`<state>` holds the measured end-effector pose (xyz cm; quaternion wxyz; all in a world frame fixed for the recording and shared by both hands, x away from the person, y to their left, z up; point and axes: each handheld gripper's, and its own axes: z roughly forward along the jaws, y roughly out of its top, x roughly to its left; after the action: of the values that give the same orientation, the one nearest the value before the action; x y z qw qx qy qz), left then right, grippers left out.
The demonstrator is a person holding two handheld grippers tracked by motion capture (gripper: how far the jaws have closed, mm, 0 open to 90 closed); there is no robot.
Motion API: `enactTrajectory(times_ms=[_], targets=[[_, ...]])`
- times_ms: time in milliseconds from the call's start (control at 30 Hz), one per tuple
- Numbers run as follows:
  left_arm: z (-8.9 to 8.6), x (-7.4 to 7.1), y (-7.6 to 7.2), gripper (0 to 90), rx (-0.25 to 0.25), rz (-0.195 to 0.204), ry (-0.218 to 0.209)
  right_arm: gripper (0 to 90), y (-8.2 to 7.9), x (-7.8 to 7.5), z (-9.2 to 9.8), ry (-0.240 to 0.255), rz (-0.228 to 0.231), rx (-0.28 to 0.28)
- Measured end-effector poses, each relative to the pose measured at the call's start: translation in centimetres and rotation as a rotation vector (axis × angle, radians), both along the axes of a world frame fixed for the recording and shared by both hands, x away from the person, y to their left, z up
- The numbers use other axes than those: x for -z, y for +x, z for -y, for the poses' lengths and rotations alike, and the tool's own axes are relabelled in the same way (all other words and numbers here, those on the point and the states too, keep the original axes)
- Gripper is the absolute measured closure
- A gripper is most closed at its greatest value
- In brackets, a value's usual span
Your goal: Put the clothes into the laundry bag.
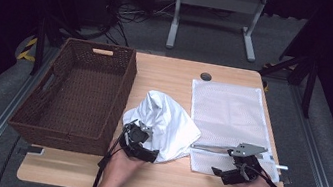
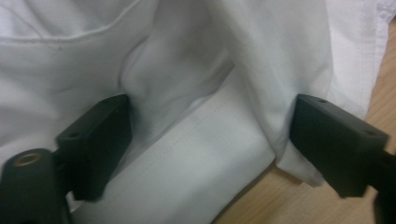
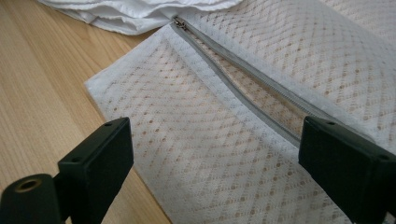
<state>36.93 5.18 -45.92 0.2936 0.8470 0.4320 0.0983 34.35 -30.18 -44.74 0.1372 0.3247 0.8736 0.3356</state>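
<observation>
Left gripper, our black 2-jaw tool, is standing wide with its jaws straddling a bunched fold of the crumpled white cotton garment; in the left gripper view the garment is lying between the jaws, its stitched hem running across the gap, but the pads are not pressing on it, so we are holding nothing yet. That garment is resting in a heap on the pale wooden table, just beside the dark brown woven wicker basket and touching the near left corner of the flat white mesh laundry bag. Our right gripper is hovering with its jaws equally wide over the near end of that bag; in the right gripper view the mesh bag is lying beneath the jaws with its grey zip parted along its length and the small metal slider up by the garment's edge. We are judging that we are at the pick-up step, preparing to load the garment into the bag. Next we are needing to pinch the left jaws on the fold for a firm bite of cloth, while the right jaws are taking the near lip of the zip opening and lifting it so the mouth gapes. We are finding no brand, label or legible writing on the garment, bag, basket or table.
</observation>
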Motion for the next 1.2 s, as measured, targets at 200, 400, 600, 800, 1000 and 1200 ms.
enactTrajectory(times_ms=[200, 400, 600, 800, 1000, 1200], targets=[[-1.3, -0.2, 0.4, 60.9, 0.002, 0.053, 0.012, 10.8, 0.0, 0.0, 0.0, 0.000, -0.003, 0.000], [-2.4, -0.3, 0.7, 79.9, 0.015, 0.010, -0.057, 11.9, 0.0, -0.1, -0.4, 0.008, 0.001, -0.006], [-3.1, -2.1, -0.4, 75.1, 0.004, 0.070, -0.104, 40.9, 1.2, -1.2, -3.2, 0.073, 0.005, -0.072], [-3.2, -3.7, 0.0, 73.2, -0.076, 0.128, -0.076, 71.8, 3.5, -1.4, -7.2, 0.098, -0.027, -0.126], [-2.3, -4.0, 0.1, 72.8, -0.143, 0.168, -0.001, 84.8, 5.3, -0.8, -9.9, 0.077, -0.033, -0.150], [-1.8, -3.0, 1.4, 72.8, -0.186, 0.156, 0.036, 88.3, 6.6, -0.1, -12.3, 0.059, -0.026, -0.180]])
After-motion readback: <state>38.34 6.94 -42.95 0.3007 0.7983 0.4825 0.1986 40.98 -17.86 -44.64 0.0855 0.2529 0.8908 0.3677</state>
